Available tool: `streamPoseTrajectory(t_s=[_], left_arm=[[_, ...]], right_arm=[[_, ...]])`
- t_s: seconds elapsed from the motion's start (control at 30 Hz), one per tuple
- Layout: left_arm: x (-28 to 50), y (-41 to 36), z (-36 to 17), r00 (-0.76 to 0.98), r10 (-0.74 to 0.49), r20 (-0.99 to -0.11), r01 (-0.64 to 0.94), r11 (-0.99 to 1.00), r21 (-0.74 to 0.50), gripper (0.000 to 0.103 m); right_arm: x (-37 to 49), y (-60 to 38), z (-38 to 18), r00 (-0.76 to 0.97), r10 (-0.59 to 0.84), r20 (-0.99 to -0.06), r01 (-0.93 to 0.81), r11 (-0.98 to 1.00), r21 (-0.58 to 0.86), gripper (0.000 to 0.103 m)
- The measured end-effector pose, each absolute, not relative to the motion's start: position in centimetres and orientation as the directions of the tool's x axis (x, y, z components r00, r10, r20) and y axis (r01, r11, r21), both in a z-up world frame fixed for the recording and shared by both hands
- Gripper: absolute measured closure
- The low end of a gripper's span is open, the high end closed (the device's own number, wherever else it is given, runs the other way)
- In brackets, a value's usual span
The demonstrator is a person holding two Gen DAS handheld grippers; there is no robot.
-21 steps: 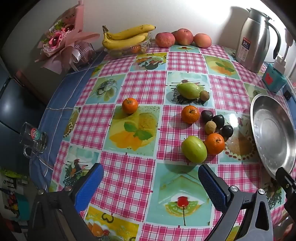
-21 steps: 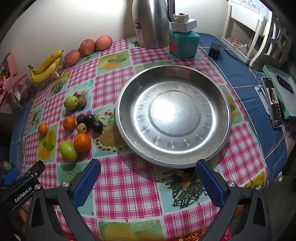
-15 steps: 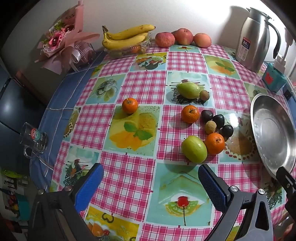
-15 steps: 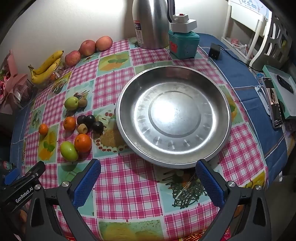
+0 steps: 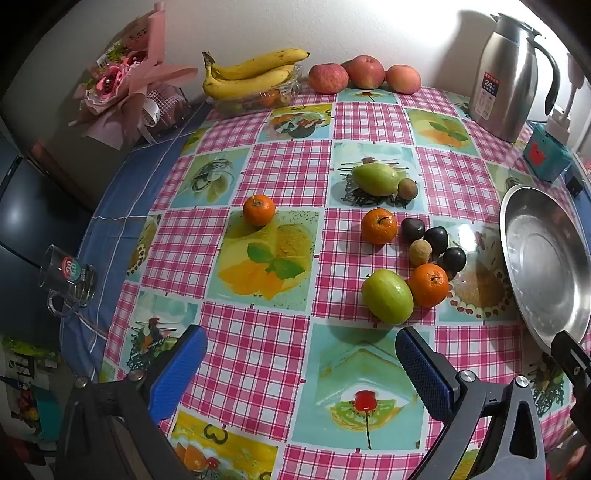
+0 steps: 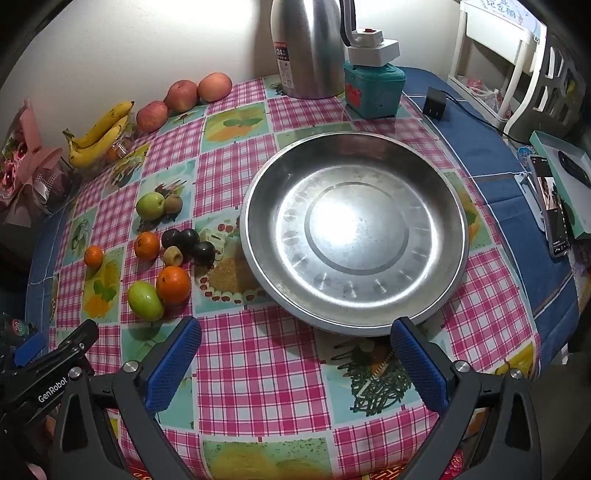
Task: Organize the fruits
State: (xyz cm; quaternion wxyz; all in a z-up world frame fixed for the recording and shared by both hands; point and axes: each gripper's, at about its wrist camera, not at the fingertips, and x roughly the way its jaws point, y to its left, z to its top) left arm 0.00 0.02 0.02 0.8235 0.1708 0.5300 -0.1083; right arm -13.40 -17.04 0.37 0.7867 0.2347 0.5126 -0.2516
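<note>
Plain white wall (image 5: 406, 33) behind checked tablecloth (image 5: 258, 354)

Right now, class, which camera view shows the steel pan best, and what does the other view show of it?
The right wrist view shows the steel pan best: its whole round rim and bare inside sit mid-frame. The left wrist view catches only part of it, cut off at the right edge.

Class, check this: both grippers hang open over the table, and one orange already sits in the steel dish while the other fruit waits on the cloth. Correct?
Not quite. The right wrist view shows the steel dish holding nothing; all three oranges, including the nearest orange, lie on the cloth. The left gripper and right gripper are indeed open.
</note>
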Motion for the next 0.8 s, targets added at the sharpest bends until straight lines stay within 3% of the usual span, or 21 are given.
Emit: streamPoseTrajectory(t_s=[0.8], left_arm=[[-0.12,0.04,-0.01,0.414,0.004,-0.910,0.360,0.918,0.168,0.000]], right_arm=[[-13.47,-17.08,0.20,0.345,-0.158,-0.925,0.638,0.762,0.108,0.001]])
